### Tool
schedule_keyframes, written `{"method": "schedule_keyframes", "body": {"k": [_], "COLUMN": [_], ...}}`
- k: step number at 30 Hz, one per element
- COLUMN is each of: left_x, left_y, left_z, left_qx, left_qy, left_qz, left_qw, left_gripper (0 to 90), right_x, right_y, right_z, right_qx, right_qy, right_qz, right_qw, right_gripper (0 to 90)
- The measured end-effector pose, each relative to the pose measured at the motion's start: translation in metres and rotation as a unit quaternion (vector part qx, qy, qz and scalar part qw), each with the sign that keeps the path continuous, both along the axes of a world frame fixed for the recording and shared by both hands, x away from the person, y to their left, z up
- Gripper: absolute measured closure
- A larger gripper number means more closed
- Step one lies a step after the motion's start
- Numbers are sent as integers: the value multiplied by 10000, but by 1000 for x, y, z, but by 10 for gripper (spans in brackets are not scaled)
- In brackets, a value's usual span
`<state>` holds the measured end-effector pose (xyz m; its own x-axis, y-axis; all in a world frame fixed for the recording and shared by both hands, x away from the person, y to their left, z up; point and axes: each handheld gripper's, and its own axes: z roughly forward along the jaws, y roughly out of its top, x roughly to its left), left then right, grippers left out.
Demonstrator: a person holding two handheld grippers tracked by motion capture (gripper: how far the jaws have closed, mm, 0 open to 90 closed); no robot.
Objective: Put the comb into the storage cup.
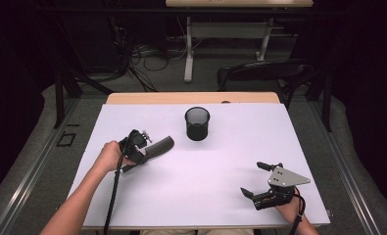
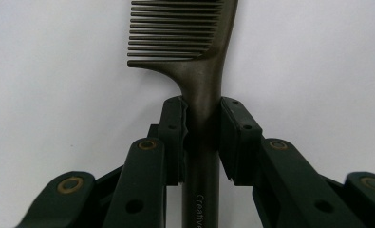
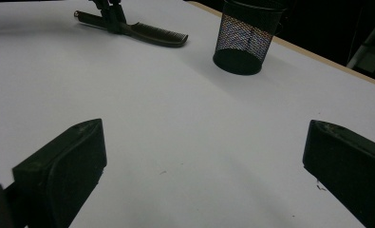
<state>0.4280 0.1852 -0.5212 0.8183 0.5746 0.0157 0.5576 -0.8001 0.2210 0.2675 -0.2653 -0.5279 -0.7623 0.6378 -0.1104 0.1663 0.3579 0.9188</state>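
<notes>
On the left half of the white table top, nearer its left edge than its middle, the left gripper is clamped on the handle of a dark brown plastic comb. In the left gripper view both black pads press against the narrow handle just below the point where it widens into the toothed head, and the teeth point to the left of that view, over bare white surface. The comb lies low and close to flat, its toothed end aimed toward the table's middle. A round black wire-mesh cup stands upright just past the comb's tip, toward the far edge and apart from it. Near the right front corner the right gripper, topped by a grey three-cornered plate, rests with its jaws spread wide and nothing between them, well apart from comb and cup.
</notes>
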Motion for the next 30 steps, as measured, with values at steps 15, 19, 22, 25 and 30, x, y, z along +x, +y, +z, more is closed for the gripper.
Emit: {"method": "schedule_keyframes", "body": {"k": [15, 19, 22, 25, 30], "left_x": [-10, -13, -14, -16, -20], "left_y": [11, 14, 16, 18, 22], "left_z": [14, 17, 19, 21, 24], "left_qx": [-478, -584, -669, -799, -1015], "left_qy": [-329, -447, -536, -603, -805], "left_qz": [331, 385, 399, 460, 539], "left_qw": [9978, 9965, 9955, 9939, 9901], "left_gripper": [725, 726, 725, 726, 726], "right_x": [1, 1, 0, 0, 0], "right_y": [1, 0, 0, -1, 0], "right_z": [0, -1, 0, 0, 0], "right_qx": [-2, -1, -8, 3, 0], "right_qy": [21, 23, 19, 8, 3], "right_qz": [-9, -8, -15, -26, -21], "right_qw": [10000, 10000, 10000, 10000, 10000], "right_gripper": [3, 3, 3, 3, 3]}}
